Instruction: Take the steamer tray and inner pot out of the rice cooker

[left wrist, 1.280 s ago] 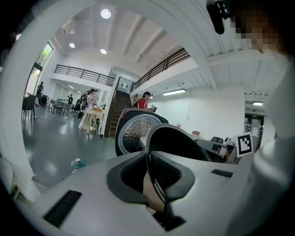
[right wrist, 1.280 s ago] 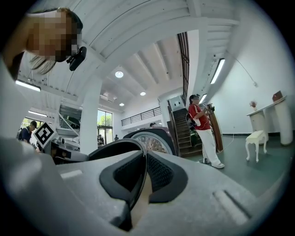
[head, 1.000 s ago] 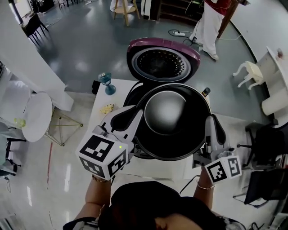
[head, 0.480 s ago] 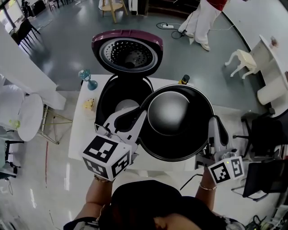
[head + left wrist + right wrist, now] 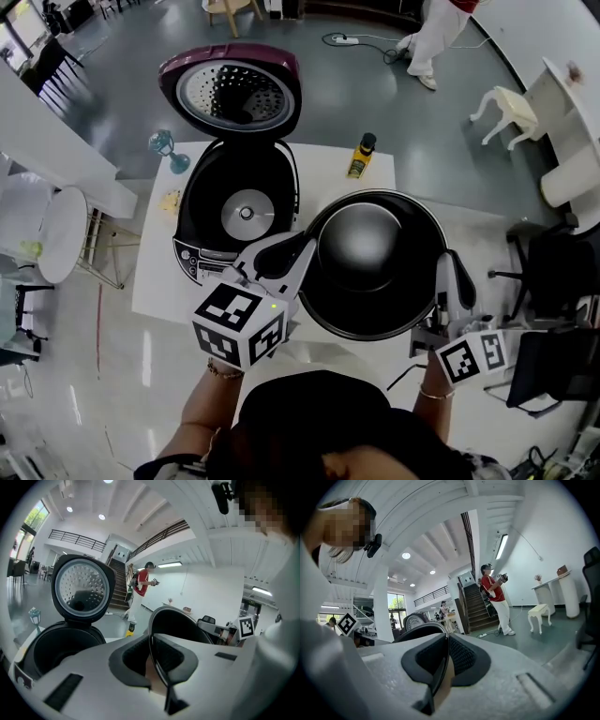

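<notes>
Over the white table point(image 5: 319, 169), our left gripper point(image 5: 302, 251) and right gripper point(image 5: 450, 259) clamp the pot point(image 5: 375, 246) rim, right of the emptied cooker point(image 5: 190, 217); next, we probably lower it.

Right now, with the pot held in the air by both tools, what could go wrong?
1. The left tool and the right tool pinch only the thin rim of the pot, on opposite sides; if one hand lags, it may tilt or slip.
2. The yellow bottle stands on the table beyond the pot and could be knocked over when the pot is moved or set down.
</notes>
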### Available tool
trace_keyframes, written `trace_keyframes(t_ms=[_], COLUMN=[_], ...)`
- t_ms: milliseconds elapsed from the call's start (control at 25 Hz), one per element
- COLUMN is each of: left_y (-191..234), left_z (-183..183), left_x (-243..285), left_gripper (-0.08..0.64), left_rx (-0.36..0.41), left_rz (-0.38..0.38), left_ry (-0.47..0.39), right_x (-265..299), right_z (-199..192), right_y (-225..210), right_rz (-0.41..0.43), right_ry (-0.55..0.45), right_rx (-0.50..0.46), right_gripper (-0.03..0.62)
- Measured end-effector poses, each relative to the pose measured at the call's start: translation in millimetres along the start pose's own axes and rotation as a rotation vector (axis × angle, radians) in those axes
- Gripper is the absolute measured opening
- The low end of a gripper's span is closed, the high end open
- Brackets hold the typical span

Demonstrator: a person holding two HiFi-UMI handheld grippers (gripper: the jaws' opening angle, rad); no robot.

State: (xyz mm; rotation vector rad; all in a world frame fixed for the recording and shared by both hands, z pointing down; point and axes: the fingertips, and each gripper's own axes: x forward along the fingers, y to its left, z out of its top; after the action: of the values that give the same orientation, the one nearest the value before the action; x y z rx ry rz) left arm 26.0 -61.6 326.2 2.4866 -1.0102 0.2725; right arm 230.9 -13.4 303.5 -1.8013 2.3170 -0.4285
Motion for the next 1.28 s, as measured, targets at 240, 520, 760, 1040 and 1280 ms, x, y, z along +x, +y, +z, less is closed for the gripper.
trace_keyframes(t_ms=[240,520,760,1040,1280], left_y=[-16,-29,-26,-15,-6], left_z=[-37,-81,-115,-153,-181], left_x=[13,22,21,25,29], left_gripper=[0.028,0.028,0.028,0.028,0.028], left_rx=[-0.026,-0.088,-0.141,-0.191,-0.224], left_rz=[0.023,0.036,0.064,0.1,0.119], left_ry=[0.063,0.121,0.189,0.269,0.333], right_x=[-18,-37,-41,-39,-36], right_z=[-27,-58,-88,-126,-154], right_y=[-29,-50,-59,-67,-74], right_rz=[0.018,0.011,0.007,0.01,-0.002], right_ry=[0.05,0.117,0.178,0.267,0.323], right_rx=[0.111,0.152,0.244,0.302,0.353], right_gripper=[0.028,0.028,0.028,0.028,0.028])
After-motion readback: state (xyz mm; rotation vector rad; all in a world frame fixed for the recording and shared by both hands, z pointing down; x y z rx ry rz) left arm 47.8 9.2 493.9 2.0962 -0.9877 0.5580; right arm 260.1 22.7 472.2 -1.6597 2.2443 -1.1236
